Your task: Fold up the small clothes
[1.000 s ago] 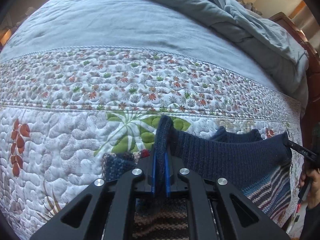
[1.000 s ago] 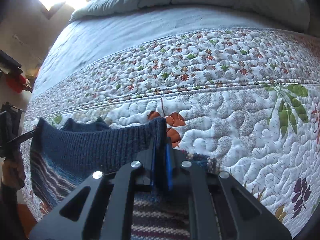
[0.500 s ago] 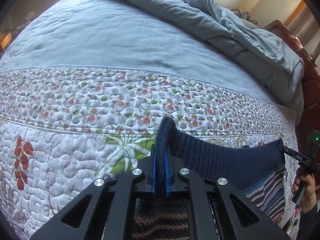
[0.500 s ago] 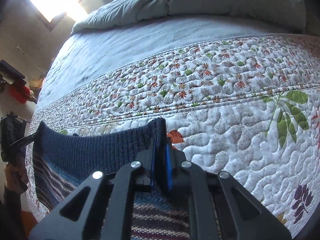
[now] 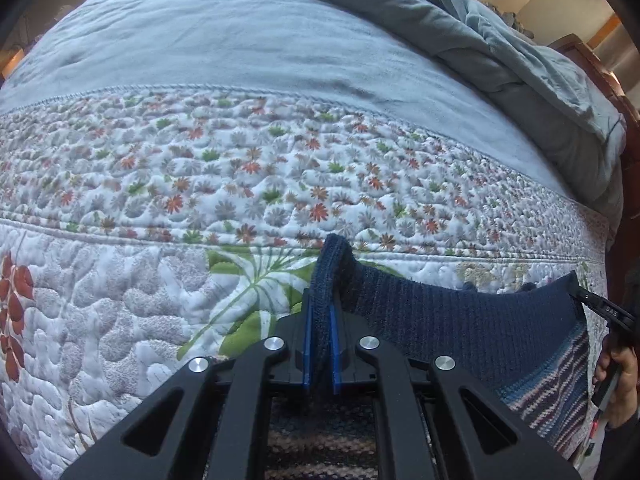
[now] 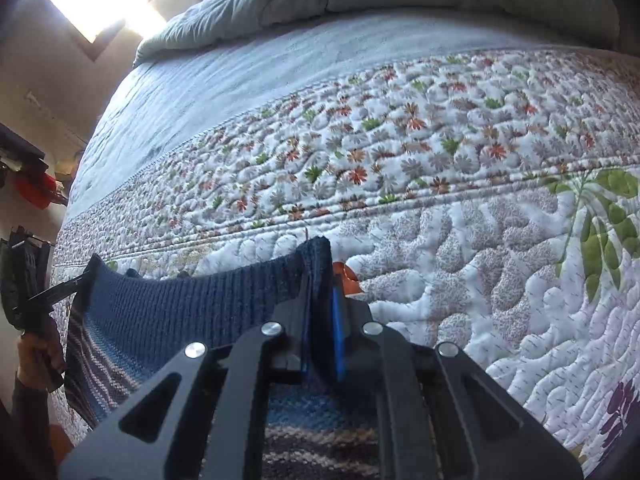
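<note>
A bed under a white floral quilted bedspread (image 5: pixel 120 300) fills both views. Above it hangs a navy ribbed knit garment with striped body (image 5: pixel 460 320), stretched between the left claw (image 5: pixel 320 344) and right claw (image 6: pixel 322 332), each clamped on a top corner.

One knitted garment (image 5: pixel 460 320) and two hand-held grippers: left (image 5: pixel 320 344), right (image 6: pixel 322 340). One quilt (image 5: pixel 160 184), one grey duvet (image 5: pixel 500 52).

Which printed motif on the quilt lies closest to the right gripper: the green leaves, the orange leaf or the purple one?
The orange leaf, peeking out just beside the right gripper and the sweater. The green leaves and purple leaf lie far right.
</note>
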The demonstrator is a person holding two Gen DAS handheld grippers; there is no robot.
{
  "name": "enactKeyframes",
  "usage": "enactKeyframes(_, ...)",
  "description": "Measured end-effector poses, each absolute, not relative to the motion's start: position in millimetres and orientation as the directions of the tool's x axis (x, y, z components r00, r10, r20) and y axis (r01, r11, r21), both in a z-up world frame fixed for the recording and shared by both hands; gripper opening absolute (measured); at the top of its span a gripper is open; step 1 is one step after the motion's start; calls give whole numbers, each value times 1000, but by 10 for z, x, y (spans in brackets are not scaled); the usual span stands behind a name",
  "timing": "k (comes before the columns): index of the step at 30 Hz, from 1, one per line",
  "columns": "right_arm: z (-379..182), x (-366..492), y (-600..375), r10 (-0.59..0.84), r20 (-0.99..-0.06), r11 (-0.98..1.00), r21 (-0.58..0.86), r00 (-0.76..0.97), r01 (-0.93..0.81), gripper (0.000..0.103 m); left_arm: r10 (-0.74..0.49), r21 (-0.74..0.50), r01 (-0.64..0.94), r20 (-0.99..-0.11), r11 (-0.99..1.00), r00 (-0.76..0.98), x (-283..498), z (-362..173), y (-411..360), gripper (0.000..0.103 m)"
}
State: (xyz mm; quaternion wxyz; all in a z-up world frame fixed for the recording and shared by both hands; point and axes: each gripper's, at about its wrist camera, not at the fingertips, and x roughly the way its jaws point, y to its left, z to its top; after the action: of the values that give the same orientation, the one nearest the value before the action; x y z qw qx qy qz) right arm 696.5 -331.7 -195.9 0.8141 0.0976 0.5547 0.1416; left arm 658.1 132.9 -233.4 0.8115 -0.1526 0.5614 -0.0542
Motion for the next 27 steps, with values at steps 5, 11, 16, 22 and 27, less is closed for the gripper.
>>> enactKeyframes(5, -2144, 6969, -3296, 317, -893, 948, 299, 320, -105, 12, -252, -300, -90, -902, 950, 350, 6584, -2406, 1308, 7)
enactKeyframes(11, -1999, 6871, -3286, 325, -873, 945, 315, 364, -90, 51, -276, -343, -111, -878, 933, 391, 6487, -2209, 1393, 17)
enactKeyframes(16, -1542, 6511, -3477, 400, -810, 915, 382, 428, -131, 41, -302, -384, -78, -822, 920, 482, 6159, -1719, 1574, 20)
enactKeyframes(22, -1402, 5622, -3685, 504, -760, 863, 460, 409, -209, 37, -489, -503, 100, -743, 858, 458, 5371, -1594, 1324, 22)
enactKeyframes(27, -1669, 5102, -3951, 524, -751, 848, 505, 400, -161, 35, -507, -528, 69, -760, 846, 406, 4963, -2000, 1329, 22)
